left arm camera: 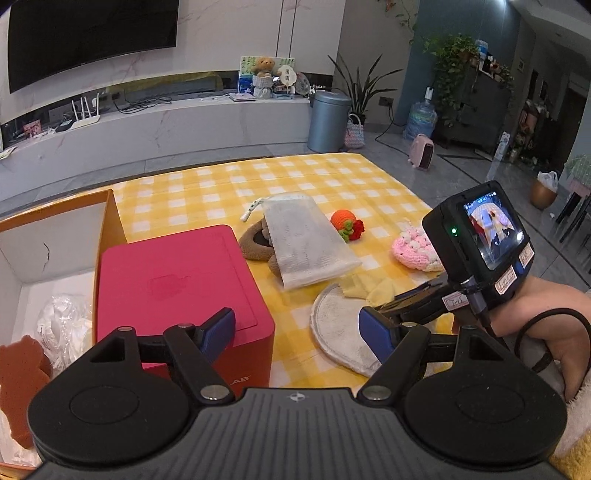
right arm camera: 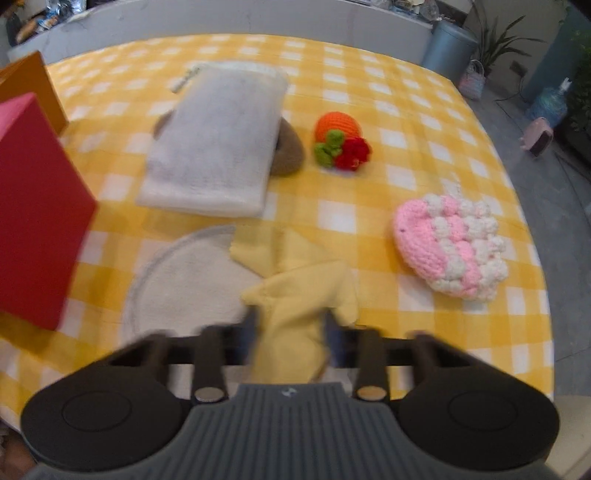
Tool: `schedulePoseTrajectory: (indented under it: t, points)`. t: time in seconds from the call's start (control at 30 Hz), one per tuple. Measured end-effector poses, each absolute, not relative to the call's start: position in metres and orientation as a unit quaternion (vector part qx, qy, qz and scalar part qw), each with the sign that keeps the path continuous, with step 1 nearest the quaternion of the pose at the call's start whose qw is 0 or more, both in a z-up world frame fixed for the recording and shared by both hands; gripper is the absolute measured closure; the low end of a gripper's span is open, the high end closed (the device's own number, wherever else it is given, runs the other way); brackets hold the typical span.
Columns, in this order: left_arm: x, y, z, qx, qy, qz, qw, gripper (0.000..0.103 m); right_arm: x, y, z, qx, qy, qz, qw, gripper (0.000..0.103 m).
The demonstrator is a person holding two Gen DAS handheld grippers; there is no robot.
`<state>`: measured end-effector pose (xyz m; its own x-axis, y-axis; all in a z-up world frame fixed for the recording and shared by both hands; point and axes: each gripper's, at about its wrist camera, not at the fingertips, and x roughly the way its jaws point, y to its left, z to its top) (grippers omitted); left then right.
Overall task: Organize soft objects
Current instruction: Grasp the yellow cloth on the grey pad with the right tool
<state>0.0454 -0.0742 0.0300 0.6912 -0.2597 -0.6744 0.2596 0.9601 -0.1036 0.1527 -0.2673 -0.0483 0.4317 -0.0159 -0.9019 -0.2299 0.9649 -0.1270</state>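
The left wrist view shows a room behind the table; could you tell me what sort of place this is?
Most likely a home living room: a large television on the wall, a teddy bear on the long low shelf, and potted plants nearby.

Beyond my table's yellow checked cloth (left arm camera: 229, 184) I see a grey lidded bin (left arm camera: 328, 121) on the floor, a potted plant (left arm camera: 360, 92) just behind it. A dark TV (left arm camera: 88, 37) hangs above a marble console (left arm camera: 155, 125), white router (left arm camera: 86, 112) on top. Pink heater (left arm camera: 423, 150) sits right, near a water jug (left arm camera: 421, 120).
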Motion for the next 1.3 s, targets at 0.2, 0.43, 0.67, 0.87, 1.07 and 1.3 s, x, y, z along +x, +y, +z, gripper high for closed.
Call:
schedulePoseTrajectory:
  t: [0.2,0.43,0.67,0.87,1.07,1.3]
  points:
    - [0.043,-0.065,0.032,-0.009,0.365,-0.139,0.921,0.013,0.145,-0.270,-0.040,-0.112,0.513,0.052,0.849,0.099]
    - [0.041,-0.069,0.034,0.003,0.365,-0.146,0.920,0.013,0.135,-0.289,-0.013,-0.021,0.483,0.089,0.871,0.099]
    - [0.042,-0.071,0.027,0.004,0.373,-0.143,0.917,0.013,0.132,-0.298,0.002,0.046,0.461,0.135,0.876,0.099]
    - [0.041,-0.071,0.030,0.006,0.374,-0.138,0.917,0.013,0.142,-0.287,-0.022,0.011,0.504,0.132,0.854,0.096]
    - [0.040,-0.071,0.030,0.011,0.375,-0.136,0.917,0.013,0.150,-0.274,-0.041,-0.033,0.528,0.118,0.840,0.082]
    - [0.035,-0.072,0.033,0.018,0.376,-0.134,0.916,0.013,0.158,-0.275,-0.051,-0.041,0.532,0.106,0.839,0.074]
